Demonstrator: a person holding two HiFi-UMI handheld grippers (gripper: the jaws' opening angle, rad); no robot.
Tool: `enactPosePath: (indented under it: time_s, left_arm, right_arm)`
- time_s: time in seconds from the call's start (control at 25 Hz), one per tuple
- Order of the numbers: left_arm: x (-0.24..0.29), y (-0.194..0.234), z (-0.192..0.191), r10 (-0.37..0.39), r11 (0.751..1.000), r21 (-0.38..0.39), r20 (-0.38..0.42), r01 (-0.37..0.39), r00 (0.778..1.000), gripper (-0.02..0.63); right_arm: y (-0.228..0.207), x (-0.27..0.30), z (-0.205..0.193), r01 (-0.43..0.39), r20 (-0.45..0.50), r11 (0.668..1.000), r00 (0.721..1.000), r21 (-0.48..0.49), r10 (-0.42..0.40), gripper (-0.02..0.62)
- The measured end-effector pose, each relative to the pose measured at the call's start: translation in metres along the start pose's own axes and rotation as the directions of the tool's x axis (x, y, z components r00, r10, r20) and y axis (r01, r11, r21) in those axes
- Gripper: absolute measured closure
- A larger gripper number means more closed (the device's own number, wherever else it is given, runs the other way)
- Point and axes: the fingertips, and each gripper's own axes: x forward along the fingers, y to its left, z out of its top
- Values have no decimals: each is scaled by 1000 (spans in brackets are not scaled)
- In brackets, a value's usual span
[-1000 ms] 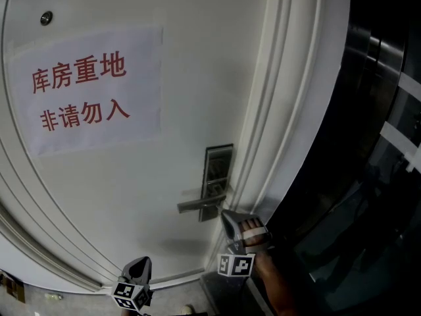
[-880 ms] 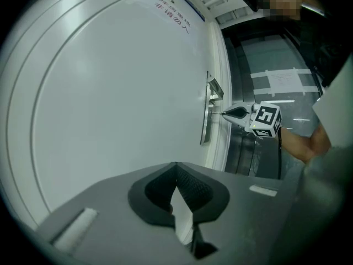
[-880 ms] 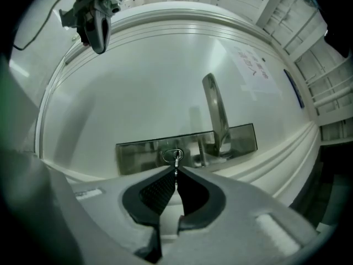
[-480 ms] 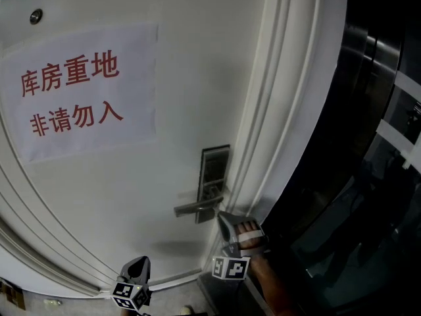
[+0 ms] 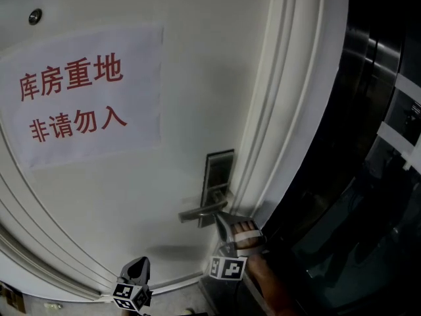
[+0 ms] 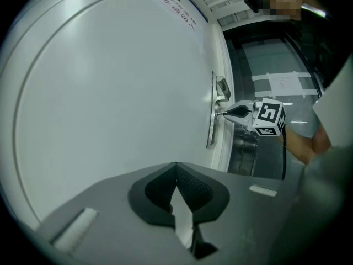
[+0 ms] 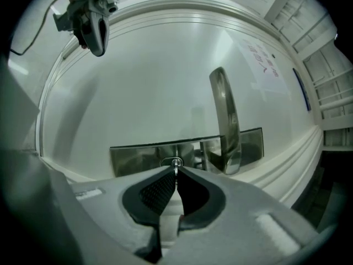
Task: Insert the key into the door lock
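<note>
"Looking over the door [image 5: 164,176], what do we have?"
"We see a smooth white panel with ridged mouldings at its edge, a paper sign [image 5: 85,97] in red characters, and a rectangular brushed-metal lock plate [image 5: 218,170] with a flat lever handle [image 5: 197,211]."
"And our hands?"
"Our right gripper [image 5: 218,217] points level at the plate, just under the handle, its jaws pressed together on the key [image 7: 176,167], a thin bright metal sliver. The tip sits at the oval keyhole [image 7: 167,161]; how deep we cannot tell. Our left gripper [image 5: 139,263] hangs low, well apart from the lock, jaws together on nothing."
</note>
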Motion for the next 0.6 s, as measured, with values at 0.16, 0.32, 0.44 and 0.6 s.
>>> enactPosePath:
  time_s: [0.16,0.32,0.44,0.6]
  left_arm:
    - [-1,6,0,8,1000,-5,2,-8,1000,604]
    - [0,10,2,8,1000,-4,3,-8,1000,604]
    - [2,9,2,5,1000,-6,5,-5,1000,604]
    - [8,3,3,-12,1000,2,6,12,1000,604]
  right_arm:
    - [-1,8,1,0,0,1000,1000,3,0,582]
    - [-2,9,2,1,-1,1000,1000,2,-1,583]
    - [-1,9,3,1,6,1000,1000,1,-1,583]
    - [0,10,3,0,15,1000,1000,-9,0,583]
